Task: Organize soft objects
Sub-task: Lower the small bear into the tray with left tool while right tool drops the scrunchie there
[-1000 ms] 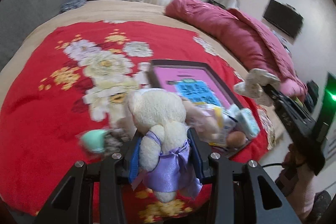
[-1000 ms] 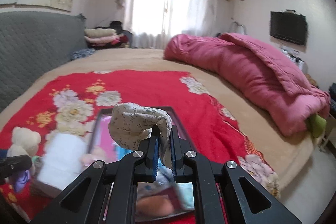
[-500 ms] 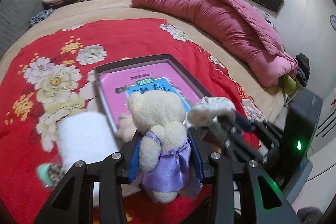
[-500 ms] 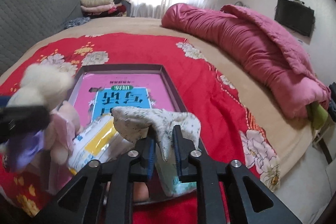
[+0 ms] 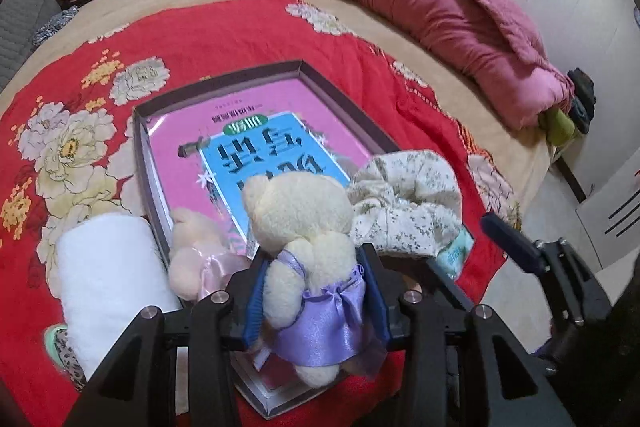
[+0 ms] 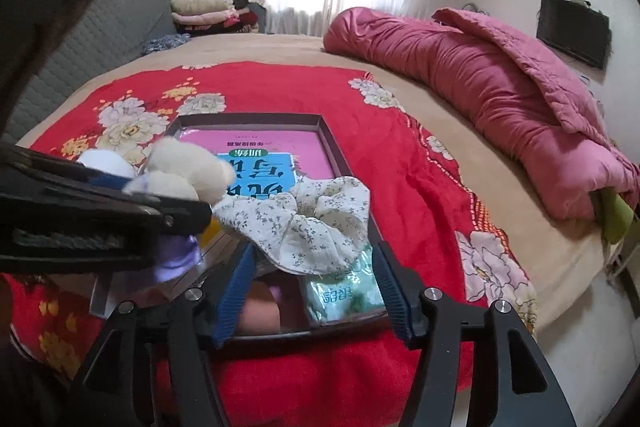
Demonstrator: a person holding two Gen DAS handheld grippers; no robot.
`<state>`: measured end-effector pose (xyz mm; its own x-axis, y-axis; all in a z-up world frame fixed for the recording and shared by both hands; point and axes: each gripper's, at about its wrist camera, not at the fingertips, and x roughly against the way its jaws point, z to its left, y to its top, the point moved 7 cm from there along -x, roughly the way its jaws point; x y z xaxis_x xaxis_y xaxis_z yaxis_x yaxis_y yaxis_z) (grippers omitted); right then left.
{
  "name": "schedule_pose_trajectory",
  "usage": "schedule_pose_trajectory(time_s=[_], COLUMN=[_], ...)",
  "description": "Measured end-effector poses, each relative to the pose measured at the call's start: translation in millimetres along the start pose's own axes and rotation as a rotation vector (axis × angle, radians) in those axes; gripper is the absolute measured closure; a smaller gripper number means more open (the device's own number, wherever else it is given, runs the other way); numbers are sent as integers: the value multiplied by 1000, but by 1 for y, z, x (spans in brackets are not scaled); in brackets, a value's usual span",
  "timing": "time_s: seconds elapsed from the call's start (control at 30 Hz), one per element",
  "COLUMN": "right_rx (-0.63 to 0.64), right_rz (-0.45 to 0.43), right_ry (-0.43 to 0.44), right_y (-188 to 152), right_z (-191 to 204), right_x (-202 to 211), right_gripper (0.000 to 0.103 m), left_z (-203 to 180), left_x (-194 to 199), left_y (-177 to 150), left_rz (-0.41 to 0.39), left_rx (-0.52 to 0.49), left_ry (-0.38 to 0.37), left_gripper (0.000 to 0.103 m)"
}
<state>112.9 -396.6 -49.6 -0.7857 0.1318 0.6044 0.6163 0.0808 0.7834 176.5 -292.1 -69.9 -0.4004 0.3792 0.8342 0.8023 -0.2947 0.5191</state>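
My left gripper (image 5: pixel 316 291) is shut on a cream teddy bear in a purple dress (image 5: pixel 308 227) and holds it over the near end of a dark shallow box (image 5: pixel 140 131) on the red floral blanket. The bear also shows in the right wrist view (image 6: pixel 188 171). My right gripper (image 6: pixel 312 283) is open; a floral fabric scrunchie (image 6: pixel 304 219) lies loose between and just beyond its fingers, on the things in the box. The scrunchie also shows in the left wrist view (image 5: pixel 404 199). A second small bear in pink (image 5: pixel 196 251) lies in the box.
The box holds a pink and blue book (image 5: pixel 256 147), a green packet (image 6: pixel 344 295) and an egg-like object (image 6: pixel 260 315). A white roll (image 5: pixel 104 267) lies left of the box. A pink duvet (image 6: pixel 500 91) lies along the bed's right side.
My right gripper has opened and let go of the scrunchie, which now rests in the box. My left gripper has carried the bear rightward over the box.
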Motion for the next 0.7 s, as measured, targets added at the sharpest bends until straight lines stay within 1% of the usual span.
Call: schedule_pose_trajectory(time_s=[0.1,0.23,0.33,0.47,0.7], right_rx=[-21,-75,-129,-126,-113], right_rz=[-12,16,21,22,15], right_ry=[-19,-52,-46,-54,-51], right_y=[3,0,-2,-1,4], right_z=[-8,-26,-35,-37,-30], right_x=[5,2,3,4,7], right_gripper=[39,37,37,36,35], left_z=[-1,-1,1,3,11], left_x=[-4,-12,-16,-14,0], left_y=[-2,-7,-12,-13,-6], left_rz=[22,57,73,61,13], left_rx=[3,-3,8,23,43], left_ry=[-7,2,2,-16,-29], left_gripper=[59,58,57,50,49])
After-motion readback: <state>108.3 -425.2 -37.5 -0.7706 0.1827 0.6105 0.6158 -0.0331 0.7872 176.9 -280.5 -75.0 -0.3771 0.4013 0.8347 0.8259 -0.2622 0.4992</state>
